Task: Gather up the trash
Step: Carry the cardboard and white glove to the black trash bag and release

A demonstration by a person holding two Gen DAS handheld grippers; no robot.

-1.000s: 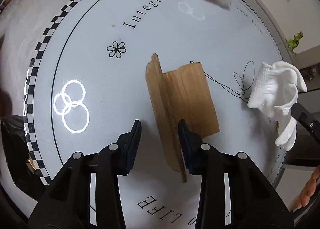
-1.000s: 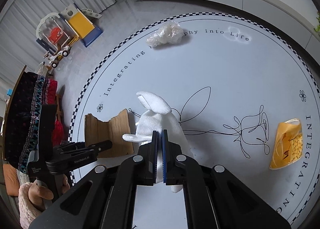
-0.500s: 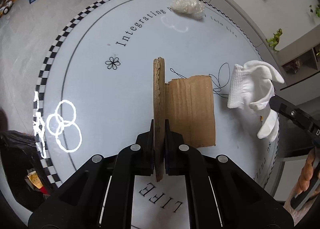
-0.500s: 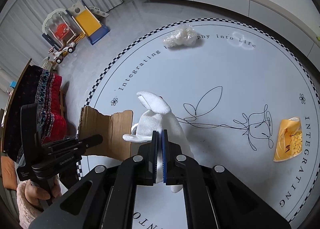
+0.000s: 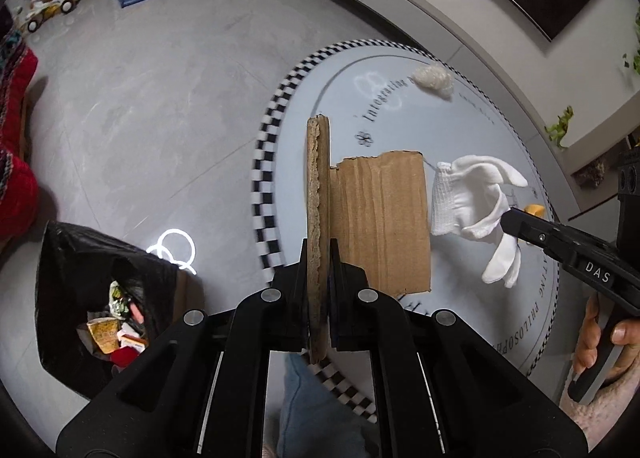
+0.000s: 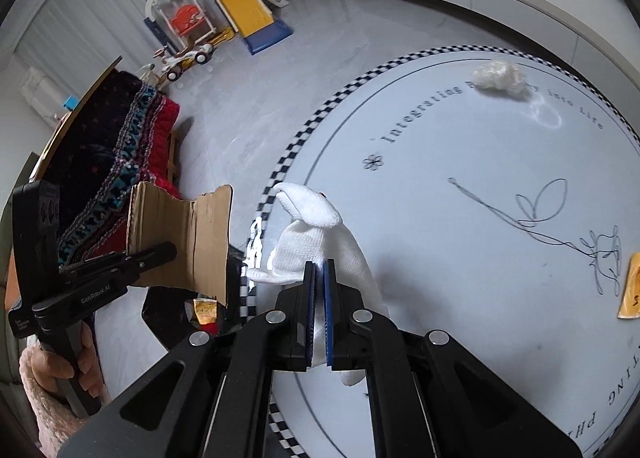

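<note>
Both pieces of trash have left the tabletop (image 5: 472,130) since a second ago. Cardboard (image 5: 384,218) hangs in the air over the tabletop's checkered edge, one flap pinched edge-on between the pressed-together jaws of the left gripper (image 5: 320,298). Just beside it, a white glove (image 6: 320,242) dangles from the right gripper (image 6: 319,314), whose jaws pinch its fabric. Below on the floor (image 5: 140,118), a black trash bag (image 5: 80,298) stands open. A plastic wad (image 6: 502,78) and a yellow wrapper (image 6: 630,286) lie on the tabletop.
</note>
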